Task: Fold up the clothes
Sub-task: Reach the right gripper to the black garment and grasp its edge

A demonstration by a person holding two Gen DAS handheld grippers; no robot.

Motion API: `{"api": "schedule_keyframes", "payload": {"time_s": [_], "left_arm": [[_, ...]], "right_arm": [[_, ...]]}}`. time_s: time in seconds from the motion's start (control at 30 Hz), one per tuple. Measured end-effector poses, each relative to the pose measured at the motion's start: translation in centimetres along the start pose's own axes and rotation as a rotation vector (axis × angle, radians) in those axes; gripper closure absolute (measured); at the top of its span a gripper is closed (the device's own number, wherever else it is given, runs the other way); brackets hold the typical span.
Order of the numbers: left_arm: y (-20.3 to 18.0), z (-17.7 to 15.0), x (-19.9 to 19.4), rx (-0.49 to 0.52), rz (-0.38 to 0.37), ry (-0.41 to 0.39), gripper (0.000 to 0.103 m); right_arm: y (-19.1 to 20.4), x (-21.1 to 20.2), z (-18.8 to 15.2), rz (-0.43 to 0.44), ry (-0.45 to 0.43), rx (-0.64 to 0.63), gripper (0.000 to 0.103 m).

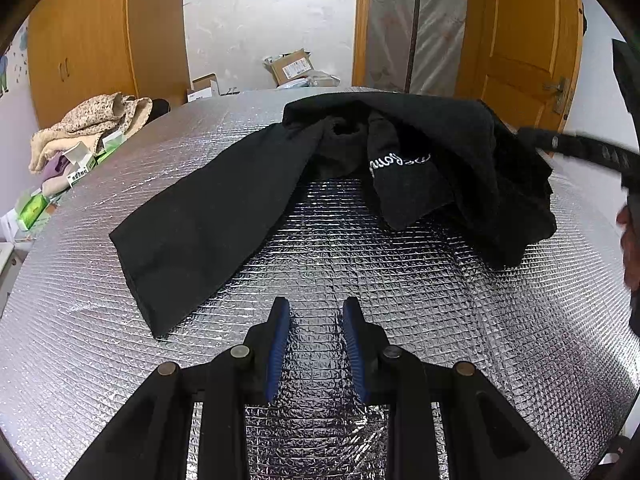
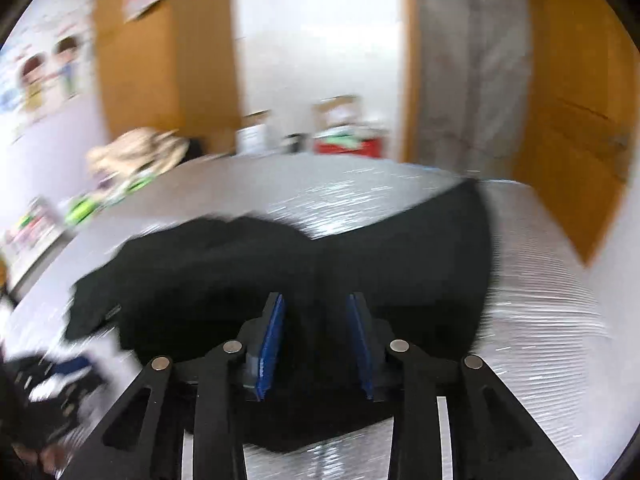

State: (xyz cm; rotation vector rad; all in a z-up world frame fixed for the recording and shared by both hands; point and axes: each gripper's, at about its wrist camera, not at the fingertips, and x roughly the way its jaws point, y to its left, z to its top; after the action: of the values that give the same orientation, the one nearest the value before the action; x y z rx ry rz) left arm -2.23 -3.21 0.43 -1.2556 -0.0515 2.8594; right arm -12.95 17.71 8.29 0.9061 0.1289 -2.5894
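A black garment (image 1: pixel 208 216) lies crumpled on the silver foil-covered table (image 1: pixel 420 300). One long part stretches toward the near left, and the bunched part at the right shows white script lettering (image 1: pixel 400 162). My left gripper (image 1: pixel 316 304) hovers open over bare foil just short of the garment, with nothing between its blue pads. In the blurred right wrist view my right gripper (image 2: pixel 316 300) is right over the black garment (image 2: pixel 400 264). Its jaws are apart and only dark cloth shows beneath the gap. A dark gripper part (image 1: pixel 580 150) and a hand (image 1: pixel 630 240) show at the right edge.
A beige speckled cloth pile (image 1: pixel 92 124) and small green and white boxes (image 1: pixel 34 208) crowd the table's left edge. Cardboard boxes (image 1: pixel 292 66) sit beyond the far edge. A wooden door (image 1: pixel 524 40) is at the right and a wardrobe (image 1: pixel 80 40) at the left.
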Motion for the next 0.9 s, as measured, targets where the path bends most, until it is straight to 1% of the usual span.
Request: {"api": "schedule_keyframes", "payload": {"time_s": [0.07,0.17,0.27,0.37,0.47,0.57,0.67,0.8,0.83,0.87,0.9], "left_arm": [[0.1,0.0,0.0,-0.003,-0.004,0.000,0.075],[0.3,-0.1,0.0,-0.003,-0.006,0.000,0.075],[0.4,-0.1,0.0,-0.004,-0.007,0.000,0.075],[0.5,-0.1,0.0,-0.002,-0.006,0.000,0.075],[0.4,-0.1,0.0,-0.001,-0.006,0.000,0.075],[0.4,-0.2,0.0,-0.003,-0.008,0.000,0.075],[0.6,-0.2,0.0,-0.007,-0.013,-0.001,0.075],[0.8,-0.2,0.0,-0.010,-0.018,-0.001,0.075],[0.9,-0.3,0.0,-0.010,-0.019,-0.001,0.075],[0.9,-0.3,-0.1,-0.010,-0.019,-0.001,0.075],[0.9,-0.3,-0.1,-0.011,-0.020,-0.001,0.075]], "right_arm": [[2.0,0.3,-0.8,0.068,0.020,-0.034,0.065],[4.2,0.7,-1.8,0.138,0.044,-0.079,0.065],[5.6,0.8,-2.7,0.153,0.044,-0.105,0.065],[6.1,-0.1,-2.7,0.169,0.018,-0.109,0.065],[7.1,-0.9,-2.3,0.200,-0.010,-0.154,0.065],[8.4,0.0,-2.2,0.210,0.012,-0.188,0.065],[8.9,2.2,-2.5,0.192,0.075,-0.201,0.065],[8.8,3.9,-2.8,0.158,0.110,-0.194,0.065],[8.6,3.9,-2.7,0.159,0.103,-0.183,0.070],[8.4,3.9,-2.6,0.160,0.096,-0.174,0.087],[8.1,3.7,-2.4,0.159,0.087,-0.166,0.094]]}}
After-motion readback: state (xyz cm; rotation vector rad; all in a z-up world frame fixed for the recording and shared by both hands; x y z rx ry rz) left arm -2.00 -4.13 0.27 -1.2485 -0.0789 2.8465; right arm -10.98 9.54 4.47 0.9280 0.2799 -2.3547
